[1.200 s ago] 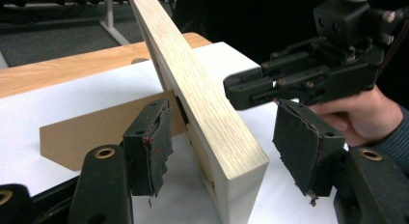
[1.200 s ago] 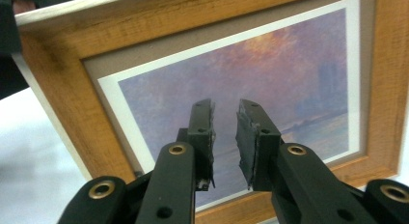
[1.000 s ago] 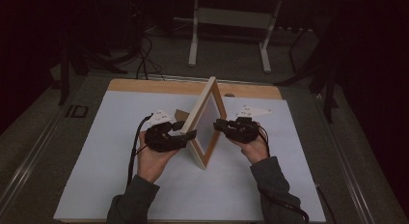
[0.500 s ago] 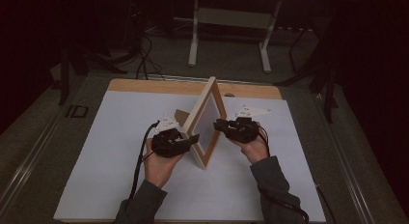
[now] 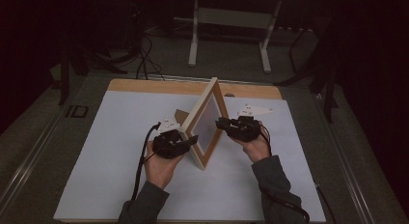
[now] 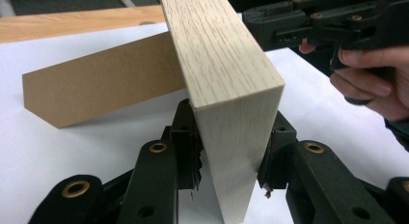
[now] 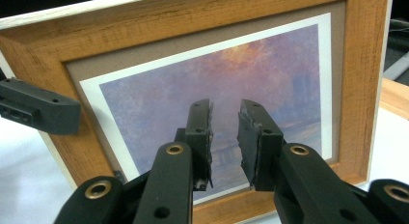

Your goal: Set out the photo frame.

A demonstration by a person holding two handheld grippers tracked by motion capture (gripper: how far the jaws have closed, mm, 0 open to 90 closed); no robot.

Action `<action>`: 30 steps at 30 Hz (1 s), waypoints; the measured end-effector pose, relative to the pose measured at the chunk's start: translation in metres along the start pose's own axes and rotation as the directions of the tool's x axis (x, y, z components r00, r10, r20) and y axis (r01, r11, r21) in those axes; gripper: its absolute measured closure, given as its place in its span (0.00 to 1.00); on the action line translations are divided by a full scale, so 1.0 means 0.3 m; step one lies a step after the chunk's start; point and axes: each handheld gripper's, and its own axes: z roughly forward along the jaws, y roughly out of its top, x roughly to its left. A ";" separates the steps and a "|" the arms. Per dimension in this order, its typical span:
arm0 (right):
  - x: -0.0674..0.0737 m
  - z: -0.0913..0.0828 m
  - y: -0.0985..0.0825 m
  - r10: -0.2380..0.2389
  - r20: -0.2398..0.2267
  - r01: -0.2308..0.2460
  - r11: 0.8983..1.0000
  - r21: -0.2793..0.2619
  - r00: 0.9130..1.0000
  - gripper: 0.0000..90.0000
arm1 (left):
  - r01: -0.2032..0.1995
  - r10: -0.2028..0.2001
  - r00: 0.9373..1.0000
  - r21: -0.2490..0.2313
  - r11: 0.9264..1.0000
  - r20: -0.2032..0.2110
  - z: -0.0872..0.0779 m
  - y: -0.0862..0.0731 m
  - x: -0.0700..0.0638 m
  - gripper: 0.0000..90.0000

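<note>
High view first: the picture frame (image 5: pixel 206 121) stands upright near the middle of the white sheet on the counter (image 5: pixel 115 89), angled so one narrow end points toward the person. The left hand-held gripper (image 5: pixel 189 143) is at that near end, and the right hand-held gripper (image 5: pixel 223 122) is up against the glass side, a bit higher. A brown cardboard easel flap (image 5: pixel 182 116) pokes out behind the frame on the left.

Left gripper view: the jaws have just been closing and now straddle the pale wooden edge of the frame (image 6: pixel 226 89), one pad on each face. They look snug against the wood, about half open because the frame edge is thick. The easel flap (image 6: pixel 101 84) rests on the sheet behind, and the other gripper (image 6: pixel 270 26) hovers at top right.

Right gripper view: the jaws stand part open, with a clear gap between the pads, pointed straight at the print (image 7: pixel 217 93) inside the frame (image 7: pixel 366 84). Nothing sits between them; at most the tips rest on or just off the glass, and I can't tell which.

My take on doing this step well: the left grip should stay square on the edge and low, so the frame doesn't twist, while the right one only steadies the front without shoving it over. I'd also watch the easel flap so it doesn't fold under.
</note>
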 end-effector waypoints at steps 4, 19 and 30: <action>-0.006 -0.003 -0.001 0.004 0.007 -0.004 1.000 -0.001 1.000 0.83 | -0.014 0.013 0.999 0.026 1.000 0.034 -0.012 0.007 0.029 0.75; -0.025 -0.004 -0.005 0.022 0.027 -0.022 1.000 -0.005 0.999 0.82 | -0.126 0.103 0.973 0.104 0.987 0.206 -0.068 0.031 0.172 0.74; -0.029 0.005 -0.008 0.032 0.037 -0.032 0.999 -0.008 0.999 0.82 | -0.155 0.113 0.953 0.134 0.979 0.281 -0.071 0.060 0.247 0.76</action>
